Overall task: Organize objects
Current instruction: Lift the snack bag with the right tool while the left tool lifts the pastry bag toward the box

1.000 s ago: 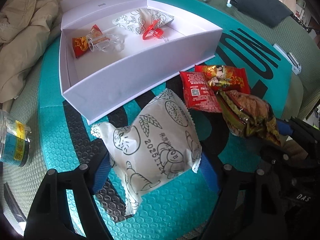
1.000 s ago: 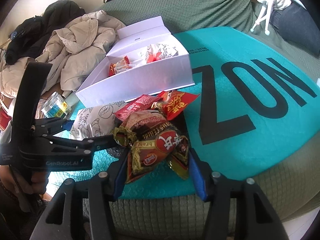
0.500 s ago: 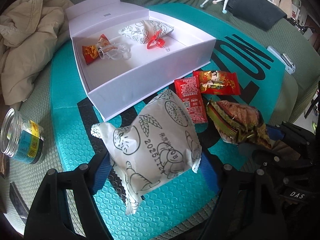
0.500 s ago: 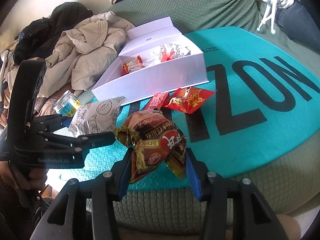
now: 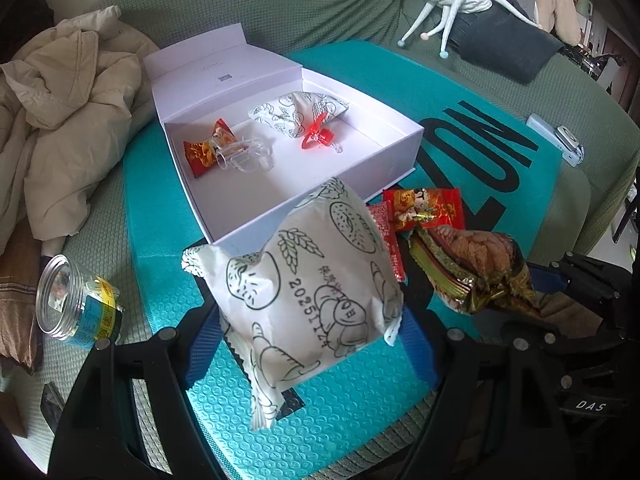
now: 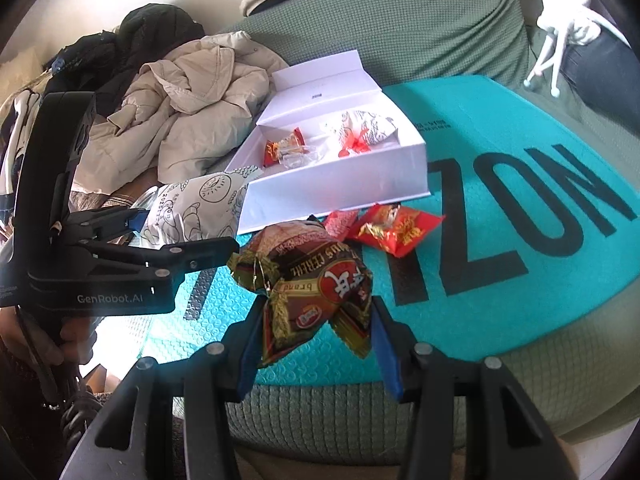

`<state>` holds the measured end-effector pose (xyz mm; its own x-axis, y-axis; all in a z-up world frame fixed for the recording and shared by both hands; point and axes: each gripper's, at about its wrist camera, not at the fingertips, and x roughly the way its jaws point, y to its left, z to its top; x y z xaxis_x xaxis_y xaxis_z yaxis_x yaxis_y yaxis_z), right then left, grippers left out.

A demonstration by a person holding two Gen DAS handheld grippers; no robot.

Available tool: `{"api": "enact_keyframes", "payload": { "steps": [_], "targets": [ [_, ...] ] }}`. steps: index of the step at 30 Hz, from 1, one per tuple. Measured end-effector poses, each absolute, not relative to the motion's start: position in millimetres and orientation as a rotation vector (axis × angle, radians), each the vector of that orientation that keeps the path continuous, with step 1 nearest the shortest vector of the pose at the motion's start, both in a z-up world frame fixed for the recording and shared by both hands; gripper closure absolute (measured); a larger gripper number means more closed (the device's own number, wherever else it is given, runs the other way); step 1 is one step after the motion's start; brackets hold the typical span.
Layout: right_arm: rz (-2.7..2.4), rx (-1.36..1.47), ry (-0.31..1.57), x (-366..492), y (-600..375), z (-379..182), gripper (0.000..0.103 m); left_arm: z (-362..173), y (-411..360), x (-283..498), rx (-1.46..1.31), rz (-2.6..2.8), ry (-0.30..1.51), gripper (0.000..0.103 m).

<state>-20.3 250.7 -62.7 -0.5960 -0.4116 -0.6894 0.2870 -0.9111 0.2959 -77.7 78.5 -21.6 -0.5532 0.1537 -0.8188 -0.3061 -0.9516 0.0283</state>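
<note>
left gripper pinching a puffy white printed snack bag just above the teal bubble mat — right gripper, jaws just closing, clamped on a crinkly brown-gold packet. open white cardboard box sits just behind both.

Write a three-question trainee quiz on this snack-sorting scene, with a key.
1. True or false: the white box is empty.
2. What does the left gripper hold? A) jar B) white bread packet C) red pacifier
3. Fill in: the right gripper is shut on a ____ snack bag.

Key:
1. False; it holds a printed packet, a red pacifier, a red candy and a clear plastic piece.
2. B, the white bread packet.
3. Brown; the brown snack bag sits between its fingers.
</note>
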Motion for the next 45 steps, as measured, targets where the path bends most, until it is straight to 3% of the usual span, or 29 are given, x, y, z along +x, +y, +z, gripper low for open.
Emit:
{"api": "enact_keyframes", "payload": {
  "steps": [27, 45],
  "targets": [
    [-2.568, 1.061, -0.082, -55.4, 259.6, -4.5, 0.053, 13.2, 83.8, -121.7, -1.281, 2.552, 0.198, 0.025],
    [-2.544, 1.030, -0.017, -126.7, 251.5, 11.4, 0.053, 26.0, 73.6, -176.8, -1.284, 2.612, 0.167, 0.025]
  ]
}}
